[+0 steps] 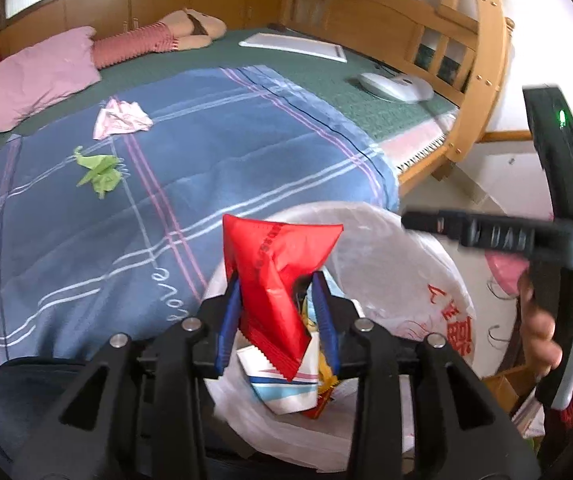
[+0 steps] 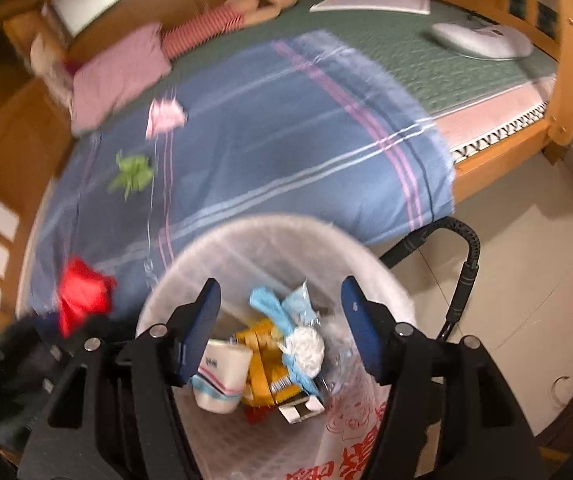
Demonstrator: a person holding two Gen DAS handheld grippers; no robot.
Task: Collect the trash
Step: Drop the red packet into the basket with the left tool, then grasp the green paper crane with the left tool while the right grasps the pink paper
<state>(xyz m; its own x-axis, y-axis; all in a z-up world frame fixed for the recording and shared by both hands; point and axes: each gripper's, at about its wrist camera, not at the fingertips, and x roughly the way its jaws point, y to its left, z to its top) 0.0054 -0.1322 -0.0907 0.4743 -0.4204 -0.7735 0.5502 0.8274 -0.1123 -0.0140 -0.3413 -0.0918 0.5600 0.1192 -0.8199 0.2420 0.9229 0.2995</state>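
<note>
Bedroom, left hand-held gripper point(image 1: 276, 308) clamping red wrapper point(image 1: 276, 276)

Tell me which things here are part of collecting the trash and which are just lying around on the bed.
Part of the job:
- red foil wrapper, clamped in the left gripper
- white bag-lined bin
- crumpled pink paper
- crumpled green paper
- open, empty right gripper

Just lying about:
- pink pillow
- striped stuffed doll
- white flat board
- blue plaid blanket
</note>
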